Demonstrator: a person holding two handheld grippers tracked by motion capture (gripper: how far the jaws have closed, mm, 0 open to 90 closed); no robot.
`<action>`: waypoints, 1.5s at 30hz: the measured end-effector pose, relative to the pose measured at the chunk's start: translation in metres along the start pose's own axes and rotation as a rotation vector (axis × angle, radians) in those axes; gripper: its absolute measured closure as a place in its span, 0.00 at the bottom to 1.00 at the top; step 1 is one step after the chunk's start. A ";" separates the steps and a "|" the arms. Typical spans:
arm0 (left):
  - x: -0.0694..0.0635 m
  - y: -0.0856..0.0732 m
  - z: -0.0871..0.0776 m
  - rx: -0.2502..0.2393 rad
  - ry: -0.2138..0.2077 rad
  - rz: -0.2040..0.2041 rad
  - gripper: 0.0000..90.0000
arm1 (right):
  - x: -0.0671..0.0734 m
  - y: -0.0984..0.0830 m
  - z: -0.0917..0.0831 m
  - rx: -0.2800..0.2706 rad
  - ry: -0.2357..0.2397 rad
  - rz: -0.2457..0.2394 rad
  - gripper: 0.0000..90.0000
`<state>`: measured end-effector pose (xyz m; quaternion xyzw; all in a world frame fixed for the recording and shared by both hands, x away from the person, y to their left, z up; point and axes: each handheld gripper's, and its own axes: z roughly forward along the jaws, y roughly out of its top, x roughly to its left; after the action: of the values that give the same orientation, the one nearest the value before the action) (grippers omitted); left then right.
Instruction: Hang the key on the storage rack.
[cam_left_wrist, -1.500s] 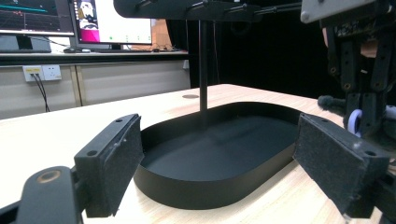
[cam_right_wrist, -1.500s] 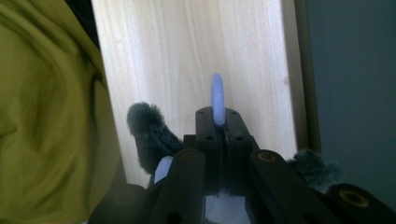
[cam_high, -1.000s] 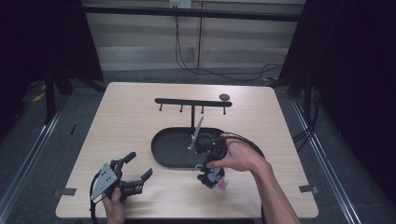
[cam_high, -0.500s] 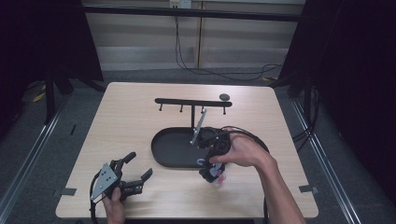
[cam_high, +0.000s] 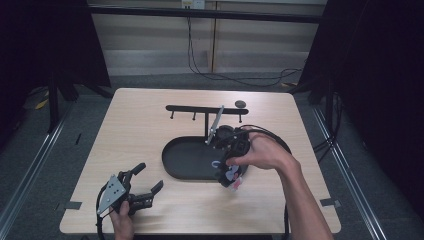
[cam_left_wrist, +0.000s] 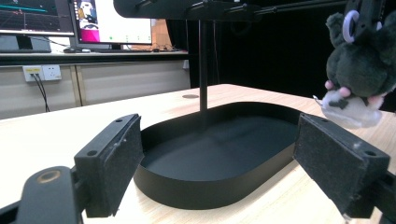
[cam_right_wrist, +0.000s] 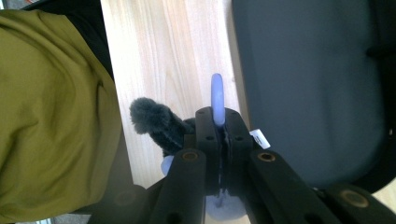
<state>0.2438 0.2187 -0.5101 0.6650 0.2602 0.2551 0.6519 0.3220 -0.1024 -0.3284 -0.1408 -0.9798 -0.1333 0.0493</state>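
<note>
Right gripper (cam_high: 226, 172) clamped on the pale lilac ring (cam_right_wrist: 217, 99) of a dark grey plush toy (cam_left_wrist: 357, 70), hanging above the black oval tray's (cam_high: 187, 160) front-right rim. Left gripper (cam_high: 145, 187) wide, empty, near the worktop's front-left corner.

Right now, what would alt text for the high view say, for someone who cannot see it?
A person's right gripper holds a small dark plush toy just above the near rim of a black oval tray on a wooden table. A black hook rack stands behind the tray. The left gripper, jaws open, rests near the table's front edge.
</note>
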 end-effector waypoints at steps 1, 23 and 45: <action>0.000 0.000 0.000 -0.001 -0.002 0.000 0.17 | -0.001 0.001 -0.001 0.001 0.001 -0.001 0.97; 0.000 0.000 0.000 0.000 -0.001 0.000 0.17 | -0.027 0.021 -0.032 0.038 -0.034 0.008 0.97; 0.000 0.000 0.000 -0.001 -0.002 -0.004 0.17 | -0.049 0.048 -0.047 0.099 -0.053 0.011 0.97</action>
<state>0.2438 0.2185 -0.5100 0.6644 0.2610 0.2533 0.6529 0.3858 -0.0839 -0.2779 -0.1469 -0.9854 -0.0805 0.0309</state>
